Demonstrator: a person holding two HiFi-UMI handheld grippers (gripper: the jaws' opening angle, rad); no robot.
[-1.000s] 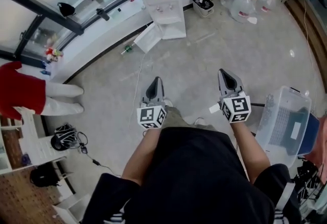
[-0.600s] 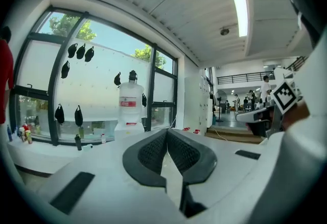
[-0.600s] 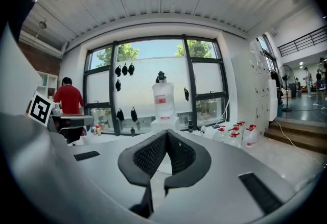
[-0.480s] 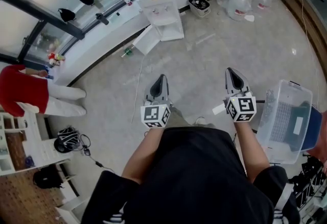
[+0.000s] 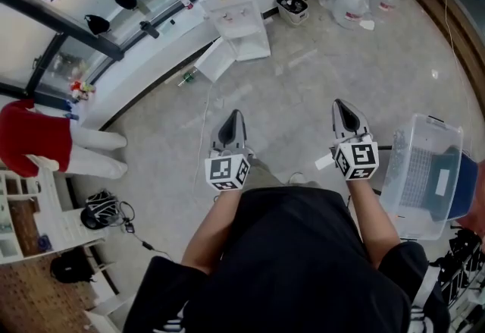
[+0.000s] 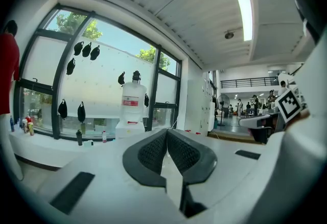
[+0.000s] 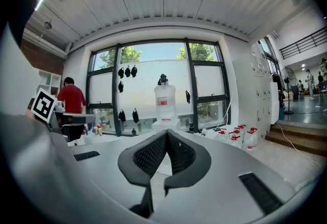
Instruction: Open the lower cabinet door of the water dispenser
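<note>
Both left gripper [image 5: 233, 119] and right gripper [image 5: 341, 110] are hovering empty, jaws together, while the water dispenser [image 5: 241, 20] lower door [image 5: 215, 58] seems already open, needing nothing.

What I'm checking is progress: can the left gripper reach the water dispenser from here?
Probably not yet: open floor separates the left gripper from the water dispenser, though nothing seems to block the path.

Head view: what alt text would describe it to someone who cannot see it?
Seen from above, a person in a black shirt holds the left gripper and right gripper, jaws shut and empty, over a pale floor, facing a distant white water dispenser whose lower cabinet door stands open.
</note>
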